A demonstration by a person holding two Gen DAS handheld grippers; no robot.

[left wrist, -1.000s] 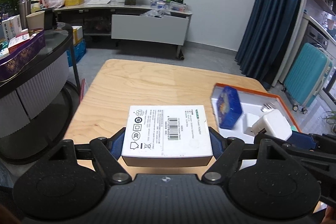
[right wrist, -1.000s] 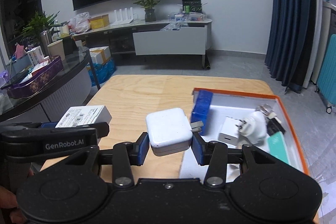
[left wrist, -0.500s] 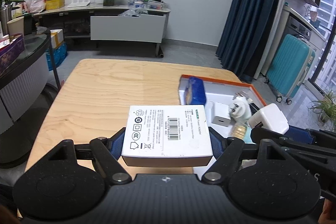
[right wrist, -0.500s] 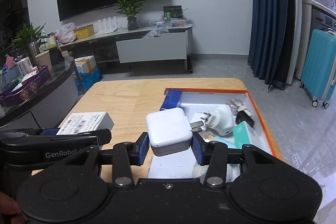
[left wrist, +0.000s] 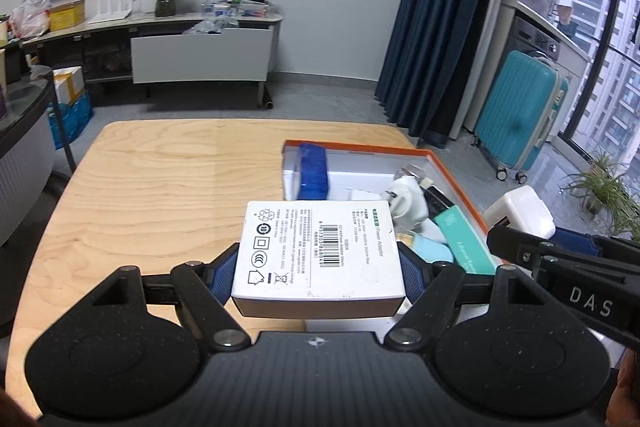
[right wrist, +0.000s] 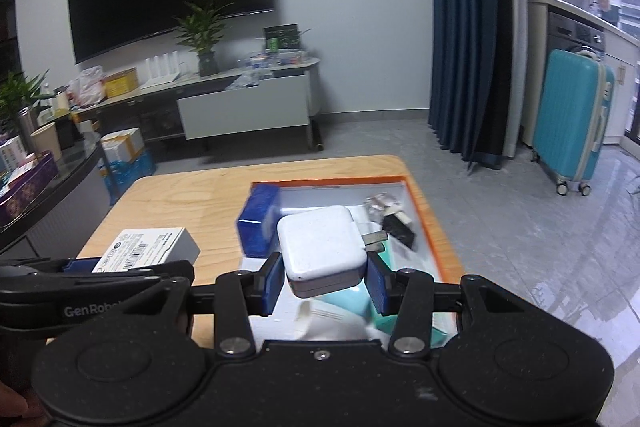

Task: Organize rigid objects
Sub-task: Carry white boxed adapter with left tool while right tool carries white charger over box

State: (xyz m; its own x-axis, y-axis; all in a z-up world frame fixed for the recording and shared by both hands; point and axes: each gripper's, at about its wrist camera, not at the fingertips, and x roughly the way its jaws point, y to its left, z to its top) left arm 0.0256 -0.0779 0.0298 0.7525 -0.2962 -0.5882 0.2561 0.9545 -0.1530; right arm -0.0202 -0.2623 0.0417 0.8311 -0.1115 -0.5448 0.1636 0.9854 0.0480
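My left gripper (left wrist: 318,269) is shut on a white power-adapter box (left wrist: 318,251) with a barcode label, held above the wooden table (left wrist: 160,187) at the left edge of the orange-rimmed tray (left wrist: 452,183). My right gripper (right wrist: 324,277) is shut on a white square charger (right wrist: 322,245) with metal prongs, hovering over the tray (right wrist: 430,223). Inside the tray lie a blue box (left wrist: 314,175), a white plug adapter (left wrist: 408,201), a teal box (left wrist: 464,239) and a black plug (right wrist: 398,227). The right gripper (left wrist: 524,227) with its charger also shows at the right of the left wrist view.
A teal suitcase (left wrist: 520,111) stands on the floor right of the table by the blue curtain (left wrist: 440,27). A low cabinet (left wrist: 200,55) with a plant lines the far wall. A round dark counter (right wrist: 48,187) with boxes sits to the left.
Both grippers have swung to the right with their loads. The charger now hangs over the tray, and the white box has come up to the tray's left edge.
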